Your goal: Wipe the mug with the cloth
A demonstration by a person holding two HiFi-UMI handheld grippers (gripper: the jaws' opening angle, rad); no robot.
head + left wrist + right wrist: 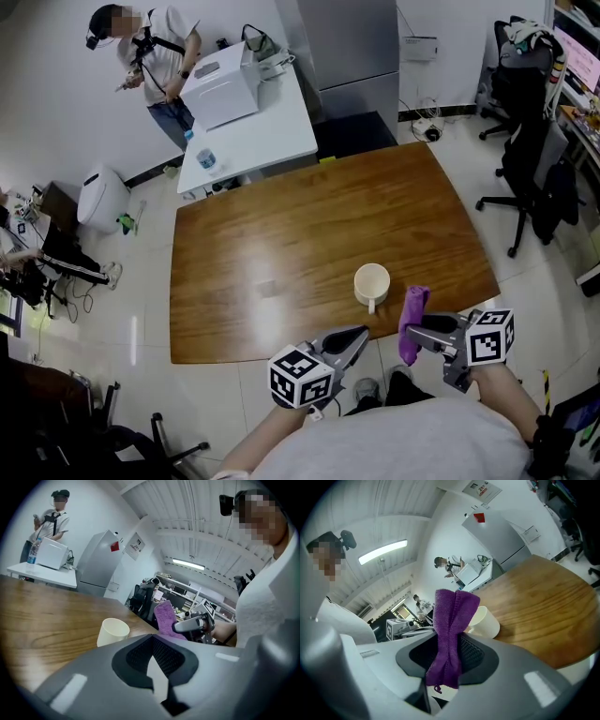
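Observation:
A cream mug (371, 283) stands upright on the wooden table (300, 253), near its front right edge, handle toward me. My right gripper (417, 329) is just off that edge, shut on a purple cloth (412, 323) that sticks up out of its jaws. In the right gripper view the cloth (451, 625) hangs pinched in the right gripper (449, 641), with the mug (485, 622) close behind it. My left gripper (360, 337) hovers before the table's front edge, shut and holding nothing. In the left gripper view the mug (112, 632) and cloth (165, 618) lie beyond the left gripper (152, 643).
A white table (253, 141) with a white box (220, 89) and a water bottle (206, 159) stands behind the wooden one. A person (150, 56) is beside it. Office chairs (530, 159) stand at the right, and a white bin (101, 197) at the left.

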